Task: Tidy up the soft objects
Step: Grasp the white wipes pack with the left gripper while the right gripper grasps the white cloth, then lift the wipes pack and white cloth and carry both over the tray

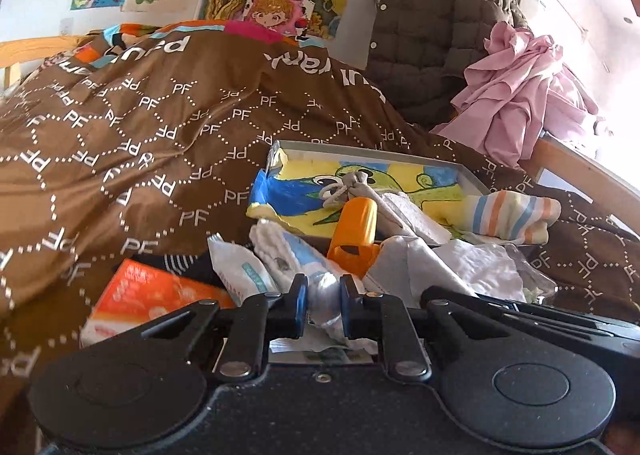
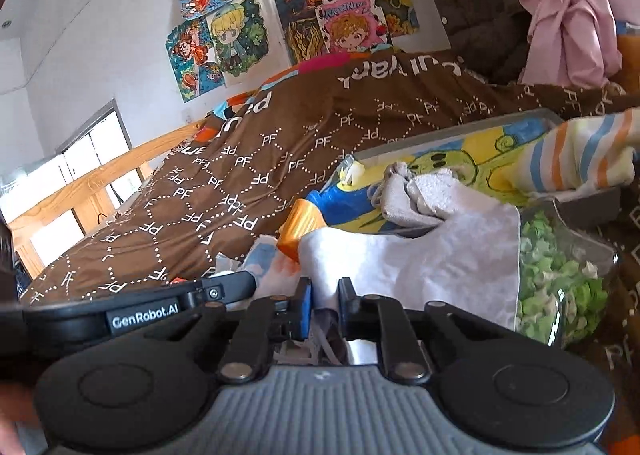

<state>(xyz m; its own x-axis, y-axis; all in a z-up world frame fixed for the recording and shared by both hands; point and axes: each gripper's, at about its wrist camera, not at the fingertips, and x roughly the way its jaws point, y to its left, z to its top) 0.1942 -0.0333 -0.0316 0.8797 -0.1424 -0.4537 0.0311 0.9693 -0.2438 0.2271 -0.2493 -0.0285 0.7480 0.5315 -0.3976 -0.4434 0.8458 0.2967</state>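
At the bottom centre of the left wrist view, the left gripper (image 1: 323,305) has its jaws drawn close together, pinching a crumpled white and pale-blue soft packet (image 1: 308,275) that runs up and left from the blue pads. Just left of it lie a white plastic tissue pack (image 1: 236,267) and an orange cardboard box (image 1: 148,295), all on a brown quilt printed with white "PF" letters (image 1: 132,127). In the middle of the frame sits a shallow grey tray with a yellow, blue and green cartoon lining (image 1: 400,175); a grey knotted cloth (image 1: 360,183), an orange plastic clip-like piece (image 1: 356,231) and a striped pastel sock (image 1: 508,215) rest in or over it.

In the right wrist view, the right gripper (image 2: 323,307) at bottom centre is narrowed onto the lower edge of a white cloth (image 2: 420,255). At the right edge, touching that cloth, is a clear bag of green and white paper bits (image 2: 560,283). A pink garment (image 2: 568,3) hangs at upper right.
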